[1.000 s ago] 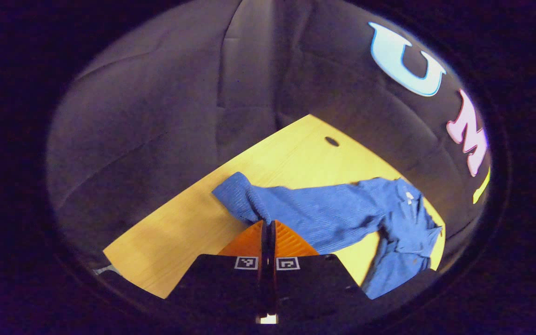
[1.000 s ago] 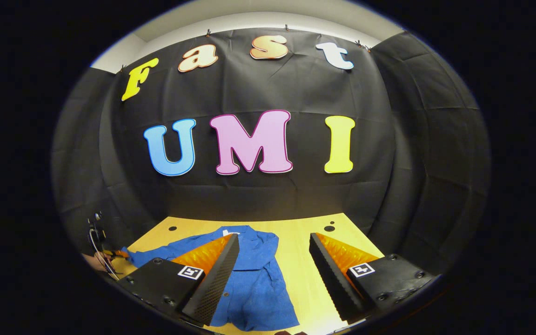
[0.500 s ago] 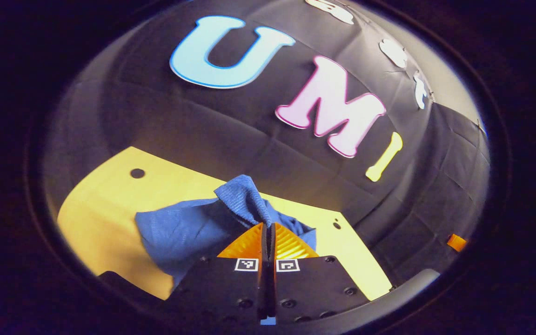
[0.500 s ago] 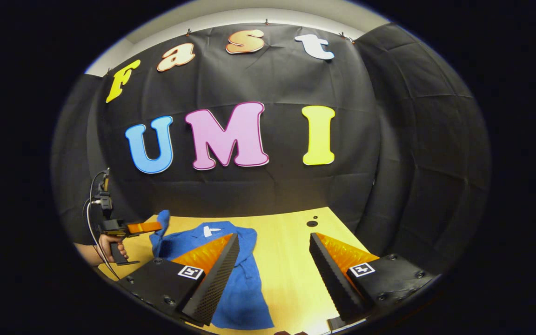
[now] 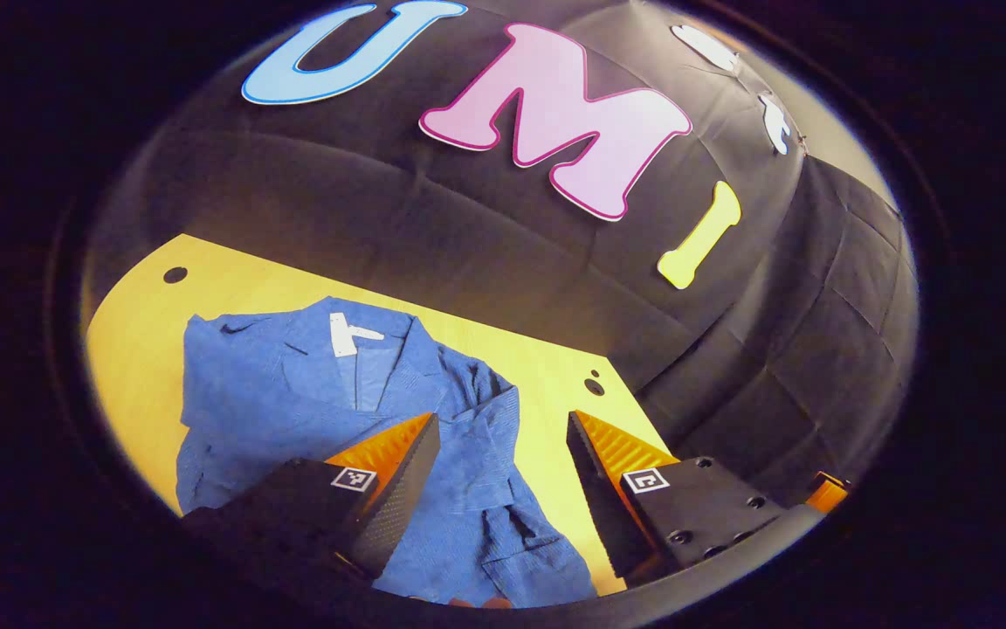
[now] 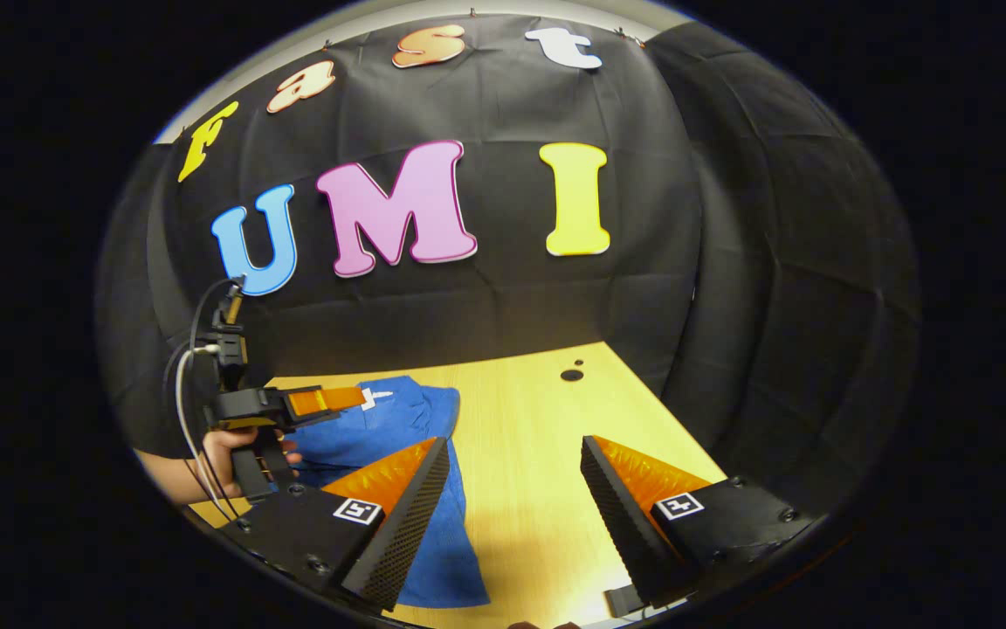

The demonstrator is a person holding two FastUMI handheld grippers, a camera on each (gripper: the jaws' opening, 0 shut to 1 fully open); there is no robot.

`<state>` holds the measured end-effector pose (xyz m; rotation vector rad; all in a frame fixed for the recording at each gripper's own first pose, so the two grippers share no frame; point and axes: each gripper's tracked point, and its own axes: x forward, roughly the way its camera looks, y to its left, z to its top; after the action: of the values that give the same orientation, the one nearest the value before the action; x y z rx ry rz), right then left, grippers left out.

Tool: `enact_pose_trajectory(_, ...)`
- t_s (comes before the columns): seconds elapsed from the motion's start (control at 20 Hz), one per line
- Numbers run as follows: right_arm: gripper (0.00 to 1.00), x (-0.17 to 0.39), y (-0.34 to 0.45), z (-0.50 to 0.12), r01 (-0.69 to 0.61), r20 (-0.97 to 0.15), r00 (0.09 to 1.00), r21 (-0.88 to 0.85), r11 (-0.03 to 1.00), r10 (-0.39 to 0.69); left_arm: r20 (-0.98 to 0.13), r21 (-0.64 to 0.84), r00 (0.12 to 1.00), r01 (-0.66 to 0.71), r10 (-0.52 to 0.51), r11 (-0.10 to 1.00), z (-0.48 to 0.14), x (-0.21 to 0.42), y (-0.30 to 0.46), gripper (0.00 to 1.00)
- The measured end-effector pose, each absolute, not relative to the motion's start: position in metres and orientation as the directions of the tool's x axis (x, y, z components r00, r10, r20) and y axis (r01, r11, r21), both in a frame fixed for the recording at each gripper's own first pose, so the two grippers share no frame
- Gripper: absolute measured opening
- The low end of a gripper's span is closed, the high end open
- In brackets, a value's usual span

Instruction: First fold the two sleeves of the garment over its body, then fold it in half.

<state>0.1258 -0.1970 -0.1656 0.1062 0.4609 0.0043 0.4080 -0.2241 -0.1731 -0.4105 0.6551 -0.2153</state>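
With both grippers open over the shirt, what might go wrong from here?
1. The folded sleeve lies bunched and creased on the shirt, so it may slip back or leave the fold uneven.
2. The left gripper hangs open just above the cloth and might snag it.
3. The right gripper hovers mostly over bare table, so it may grab too little cloth.

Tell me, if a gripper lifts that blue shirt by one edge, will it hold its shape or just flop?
Most likely it flops: the blue shirt lies creased and bunched on the wooden table, so it looks soft. It seems thin and probably light. Its woven surface should not be slippery, though a pinch may lift only one layer.
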Motion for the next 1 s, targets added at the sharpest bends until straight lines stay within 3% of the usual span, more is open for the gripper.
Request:
enact_pose_trajectory(0.05,0.97,0.125,-0.189,-0.180,0.012,-0.474,0.880,0.108,0.994,0.041,-0.561,-0.408,0.777,0.040,-0.285,0.912,-0.175,0.392,-0.209,0.82)
enact_pose_trajectory(0.15,0.97,0.118,-0.174,-0.209,-0.011,-0.533,0.843,0.107,0.994,0.067,-0.600,-0.351,0.773,-0.023,-0.207,0.936,-0.177,0.351,-0.171,0.85)
enact_pose_trajectory(0.3,0.97,0.103,-0.153,-0.250,-0.047,-0.620,0.780,0.087,0.995,0.091,-0.691,-0.251,0.714,-0.089,-0.114,0.964,-0.193,0.269,-0.125,0.84)
enact_pose_trajectory(0.55,0.98,0.065,-0.144,-0.323,-0.062,-0.793,0.606,0.029,0.998,0.060,-0.865,0.007,0.494,-0.156,0.085,0.988,-0.246,0.142,-0.066,0.85)
enact_pose_trajectory(0.8,0.99,0.041,-0.144,-0.382,-0.075,-0.896,0.445,-0.023,0.997,0.013,-0.943,-0.048,0.332,-0.220,0.028,0.974,-0.297,0.099,-0.063,0.82)
enact_pose_trajectory(1.0,0.99,0.035,-0.142,-0.401,-0.038,-0.922,0.387,-0.002,0.999,0.012,-0.958,-0.113,0.283,-0.222,-0.047,0.968,-0.306,0.097,-0.070,0.85)
